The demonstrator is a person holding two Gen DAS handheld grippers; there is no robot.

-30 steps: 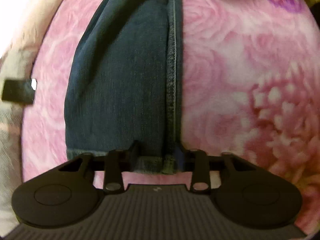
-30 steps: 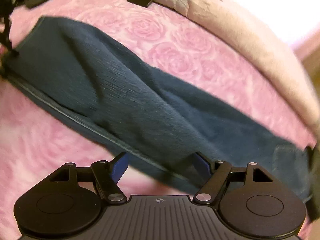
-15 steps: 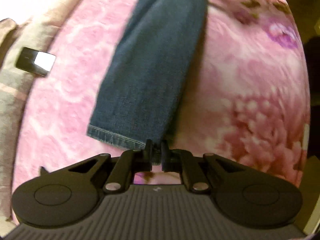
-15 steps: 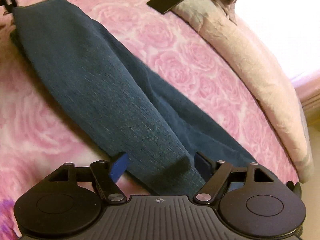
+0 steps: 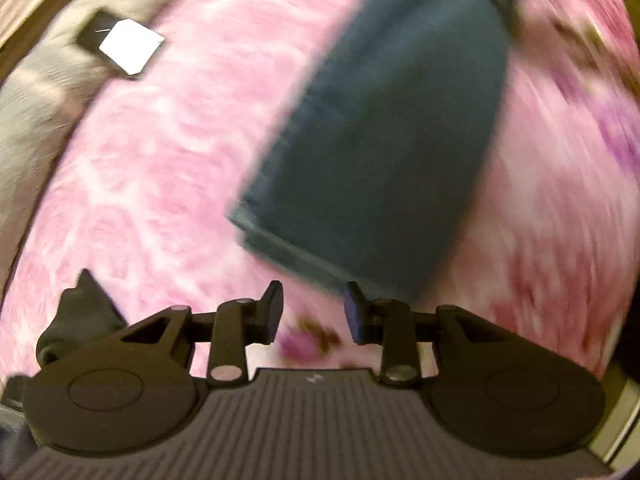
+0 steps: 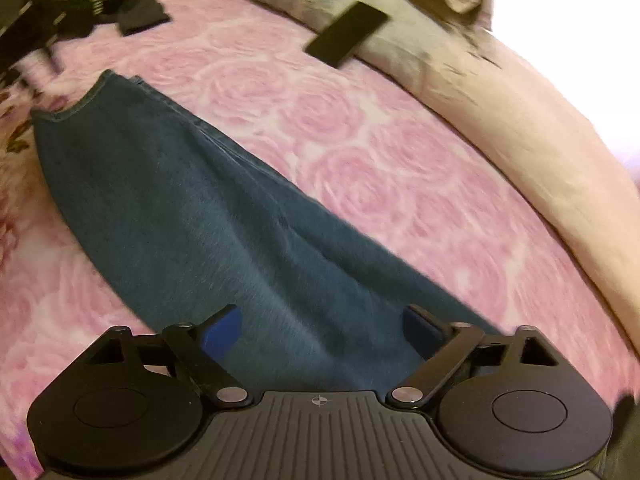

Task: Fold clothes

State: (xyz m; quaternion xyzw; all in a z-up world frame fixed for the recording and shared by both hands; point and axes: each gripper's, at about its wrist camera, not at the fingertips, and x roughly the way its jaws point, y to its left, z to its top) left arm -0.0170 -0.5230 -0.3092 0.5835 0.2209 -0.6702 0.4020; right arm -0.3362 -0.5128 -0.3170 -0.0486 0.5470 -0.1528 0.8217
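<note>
A pair of dark blue jeans (image 6: 208, 216), folded lengthwise, lies flat and slanted across the pink rose-patterned blanket (image 6: 360, 152). The leg hem (image 6: 68, 110) is at the far left. My right gripper (image 6: 320, 332) hovers over the near part of the jeans. Its jaws are wide and closing, with denim below and between the blue pads (image 6: 222, 332) but not pinched. The left wrist view is blurred. In it my left gripper (image 5: 312, 312) is opening with only blanket between its fingers, and the jeans hem (image 5: 288, 240) lies just beyond its fingertips.
A black phone (image 6: 346, 34) rests on the beige-grey duvet (image 6: 520, 128) bunched along the blanket's far side; it also shows as the phone (image 5: 124, 46) in the left wrist view. Dark gear and cloth (image 6: 80, 12) sit beyond the hem. A black item (image 5: 80, 312) lies beside my left gripper.
My left gripper has let go of the jeans hem, opened, lifted and rolled away from it. My right gripper has risen and pulled back along the jeans, which now lie flatter.
</note>
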